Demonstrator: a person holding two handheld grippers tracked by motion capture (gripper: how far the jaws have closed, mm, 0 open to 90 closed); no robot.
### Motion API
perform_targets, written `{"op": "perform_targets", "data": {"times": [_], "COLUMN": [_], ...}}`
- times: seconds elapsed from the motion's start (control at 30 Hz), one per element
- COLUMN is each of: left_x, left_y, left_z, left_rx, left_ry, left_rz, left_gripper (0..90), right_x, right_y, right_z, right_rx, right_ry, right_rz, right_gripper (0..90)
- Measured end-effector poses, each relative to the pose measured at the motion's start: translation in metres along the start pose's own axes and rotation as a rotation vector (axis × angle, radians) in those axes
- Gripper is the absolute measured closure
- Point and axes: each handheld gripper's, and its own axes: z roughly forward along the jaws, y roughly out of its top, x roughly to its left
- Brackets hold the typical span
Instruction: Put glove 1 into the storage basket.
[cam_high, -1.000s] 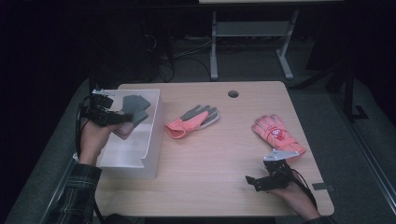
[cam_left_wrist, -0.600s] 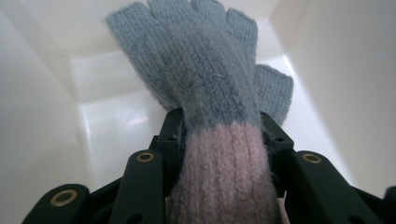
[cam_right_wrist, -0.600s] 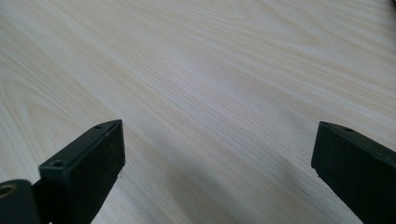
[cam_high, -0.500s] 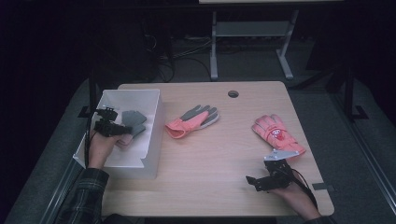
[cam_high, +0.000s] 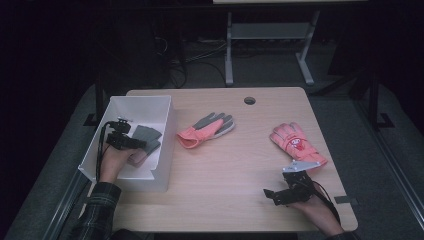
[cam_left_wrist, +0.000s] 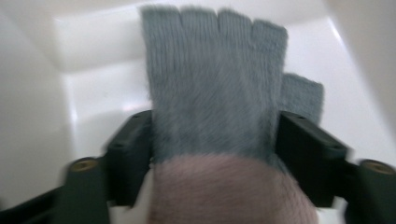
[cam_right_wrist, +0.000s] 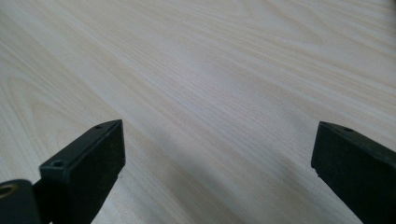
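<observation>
A grey fingerless glove (cam_high: 146, 136) with a pink cuff lies in the white bin (cam_high: 145, 98) at the table's left. My left gripper (cam_high: 134, 144) is down inside the bin. In the left gripper view the glove (cam_left_wrist: 215, 70) lies flat on the bin floor between the two jaws. My left gripper (cam_left_wrist: 215, 122) has just been opening, and its jaws now stand wide at either side of the cuff. Near the front right edge, my right gripper (cam_high: 271, 196) rests low over bare wood. It is open, and nothing lies between the jaws of my right gripper (cam_right_wrist: 217, 135).
A coral glove with grey fingers (cam_high: 206, 128) lies mid-table, just right of the bin. A coral-red padded glove (cam_high: 296, 142) lies at the right, behind the right hand. A cable hole (cam_high: 249, 100) sits near the table's far edge.
The left gripper has come down into the bin with the grey glove, and its jaws have spread apart around it. The right gripper has not moved.
</observation>
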Motion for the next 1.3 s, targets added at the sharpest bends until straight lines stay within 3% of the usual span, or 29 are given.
{"op": "perform_targets", "data": {"times": [0.07,0.17,0.33,0.4,0.63,0.7,0.87,0.97,1.2,1.3], "left_x": [0.0,-0.001,-0.005,-0.007,-0.019,-0.03,-0.048,-0.069,-0.099,-0.119], "left_y": [0.001,0.005,0.013,0.019,0.032,0.038,0.045,0.054,0.067,0.074], "left_z": [-0.001,-0.012,-0.027,-0.042,-0.066,-0.072,-0.079,-0.084,-0.088,-0.086], "left_rx": [-0.001,-0.031,-0.066,-0.103,-0.151,-0.177,-0.201,-0.222,-0.241,-0.239], "left_ry": [-0.003,-0.043,-0.057,-0.083,-0.142,-0.178,-0.213,-0.248,-0.294,-0.322], "left_rz": [-0.003,-0.019,0.009,0.033,0.072,0.083,0.111,0.144,0.195,0.222], "left_gripper": [19.6,18.0,13.2,13.1,13.4,13.4,13.6,13.9,14.1,14.2], "right_x": [0.0,0.001,0.001,0.002,0.003,0.003,0.002,0.003,0.002,0.003], "right_y": [0.0,0.0,0.0,0.0,0.0,0.0,0.0,0.0,0.0,0.0], "right_z": [0.0,0.0,0.0,0.001,0.002,0.002,0.002,0.002,0.001,0.001], "right_rx": [0.003,0.004,0.006,0.008,0.017,0.017,0.016,0.015,0.009,0.01], "right_ry": [0.001,0.002,0.001,0.002,0.009,0.008,0.009,0.009,0.008,0.01], "right_rz": [0.001,0.0,-0.002,-0.003,-0.011,-0.012,-0.015,-0.016,-0.017,-0.017], "right_gripper": [2.7,2.7,2.7,2.7,3.9,3.9,4.1,4.1,4.1,4.1]}}
